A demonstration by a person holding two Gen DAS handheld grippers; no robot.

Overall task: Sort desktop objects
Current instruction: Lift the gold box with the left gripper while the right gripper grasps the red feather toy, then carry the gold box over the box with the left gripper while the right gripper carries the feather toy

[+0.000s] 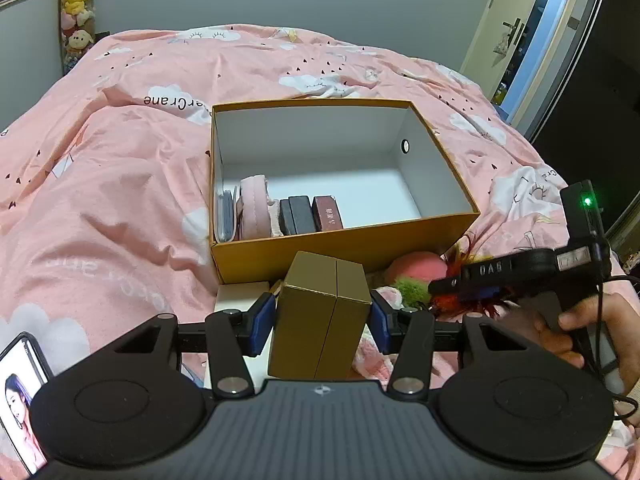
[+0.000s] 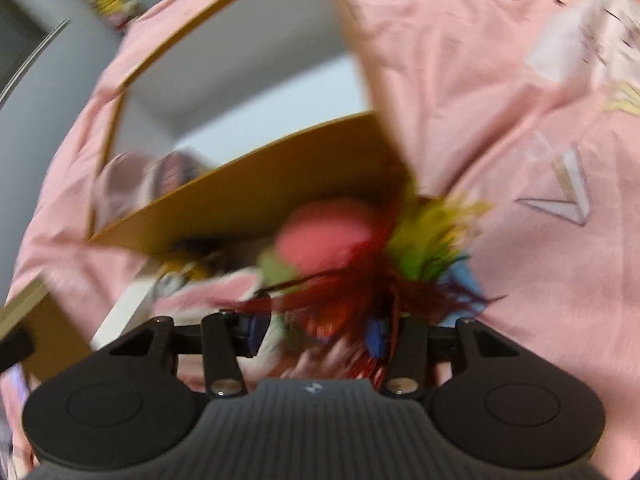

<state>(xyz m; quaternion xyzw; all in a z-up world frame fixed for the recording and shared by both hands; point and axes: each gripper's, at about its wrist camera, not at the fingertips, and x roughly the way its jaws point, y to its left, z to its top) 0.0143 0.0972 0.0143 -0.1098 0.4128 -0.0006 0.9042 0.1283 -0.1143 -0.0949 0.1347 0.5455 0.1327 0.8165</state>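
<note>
The left gripper (image 1: pixel 322 320) pinches an upright gold box (image 1: pixel 320 312) just near of the open carton (image 1: pixel 344 240), while the right gripper (image 2: pixel 318 334), blurred, seems closed on feathers (image 2: pixel 360 296).

Pink cloud-print duvet (image 1: pixel 132 184) over bed; stacked plush toys (image 1: pixel 77 8) far left corner; phone (image 1: pixel 20 396) near left, screen lit
</note>
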